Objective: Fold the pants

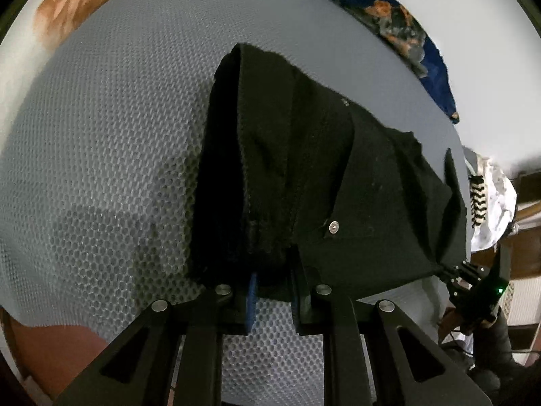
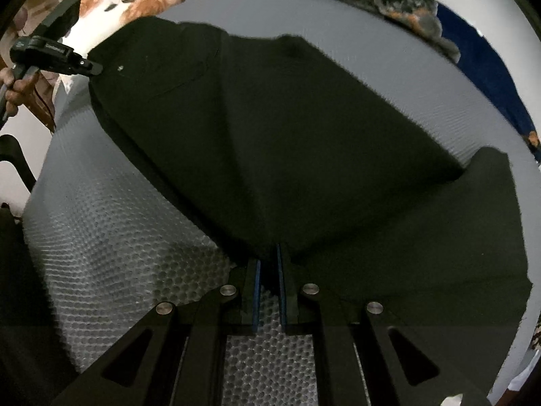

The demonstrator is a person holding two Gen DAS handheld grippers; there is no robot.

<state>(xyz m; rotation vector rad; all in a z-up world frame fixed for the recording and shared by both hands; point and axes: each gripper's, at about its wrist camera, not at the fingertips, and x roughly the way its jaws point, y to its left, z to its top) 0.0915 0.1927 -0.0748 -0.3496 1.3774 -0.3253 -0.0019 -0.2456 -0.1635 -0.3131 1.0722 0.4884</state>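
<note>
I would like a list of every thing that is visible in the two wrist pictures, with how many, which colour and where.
pants: one, black, held up above the grey surface, pinched at two places along the near edge
metal rivet: one, silver, on the pants near the left grip
mesh mat: one, grey, honeycomb pattern, under the pants
floral cloth: one, white with orange and dark print, at the far left edge of the mat
blue cloth: one, dark blue with orange and grey print, along the far right edge
striped fabric: one, black and white, at the right of the left wrist view
left gripper: one, black, blue-padded fingers shut on the pants
right gripper: one, black, fingers shut on the pants
hand: one, holding the left gripper's handle
</note>
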